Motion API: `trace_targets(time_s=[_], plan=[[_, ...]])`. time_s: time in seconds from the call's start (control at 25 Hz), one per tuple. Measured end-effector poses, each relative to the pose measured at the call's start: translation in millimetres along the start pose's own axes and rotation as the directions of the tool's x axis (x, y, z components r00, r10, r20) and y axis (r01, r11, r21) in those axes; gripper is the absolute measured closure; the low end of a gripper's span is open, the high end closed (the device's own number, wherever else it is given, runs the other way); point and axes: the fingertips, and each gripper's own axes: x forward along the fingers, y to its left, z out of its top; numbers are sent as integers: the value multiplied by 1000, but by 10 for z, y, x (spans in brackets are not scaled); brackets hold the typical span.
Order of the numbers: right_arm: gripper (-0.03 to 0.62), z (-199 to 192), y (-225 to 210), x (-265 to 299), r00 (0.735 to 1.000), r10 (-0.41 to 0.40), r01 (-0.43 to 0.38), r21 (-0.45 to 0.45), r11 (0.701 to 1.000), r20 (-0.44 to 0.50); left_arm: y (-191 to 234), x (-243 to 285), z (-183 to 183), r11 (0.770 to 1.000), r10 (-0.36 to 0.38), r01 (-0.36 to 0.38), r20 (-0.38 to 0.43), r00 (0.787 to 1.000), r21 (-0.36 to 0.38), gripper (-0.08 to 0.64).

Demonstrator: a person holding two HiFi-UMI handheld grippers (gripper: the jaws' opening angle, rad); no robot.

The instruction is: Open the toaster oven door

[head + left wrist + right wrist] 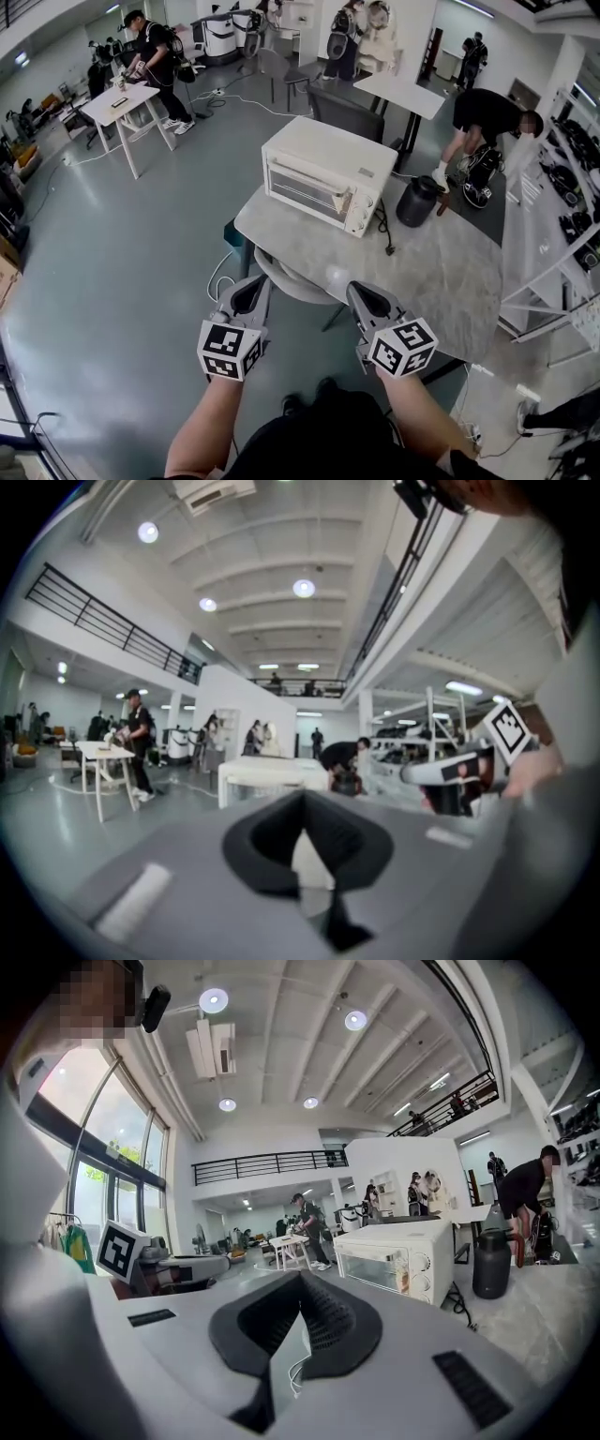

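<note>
A white toaster oven point(323, 173) stands at the far side of a grey marbled table point(441, 281), its glass door shut and its knobs on the right. My left gripper point(246, 298) and right gripper point(367, 302) hover side by side over the table's near edge, well short of the oven. Both are shut with nothing between the jaws. In the right gripper view the oven point(398, 1260) lies ahead and to the right of the shut jaws point(298, 1283). In the left gripper view it shows small and blurred point(272, 775) beyond the shut jaws point(302, 799).
The oven's black cord point(384, 230) trails over the table to its right. A black canister point(417, 202) stands on the floor behind. A grey chair point(291, 281) is tucked under the near edge. Shelving point(562, 244) lines the right. People work at other tables further off.
</note>
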Motion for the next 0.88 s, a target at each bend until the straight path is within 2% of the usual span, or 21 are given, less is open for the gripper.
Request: trace_targets(time_s=[0.2, 0.4, 0.68, 0.88], plan=[[600, 3, -330, 410, 1000, -1, 1, 15, 1000, -14, 224, 498, 4, 1000, -11, 11, -5, 1000, 5, 554], [600, 113, -851, 762, 1000, 3, -2, 28, 1000, -14, 307, 1091, 33, 1000, -19, 19, -26, 999, 9, 554], [600, 300, -1385, 1267, 998, 53, -52, 59, 997, -17, 580, 1718, 141, 1000, 28, -27, -61, 998, 4, 554], [600, 235, -1516, 1387, 996, 88, -86, 92, 992, -13, 603, 1890, 62, 999, 44, -43, -91, 995, 10, 554]])
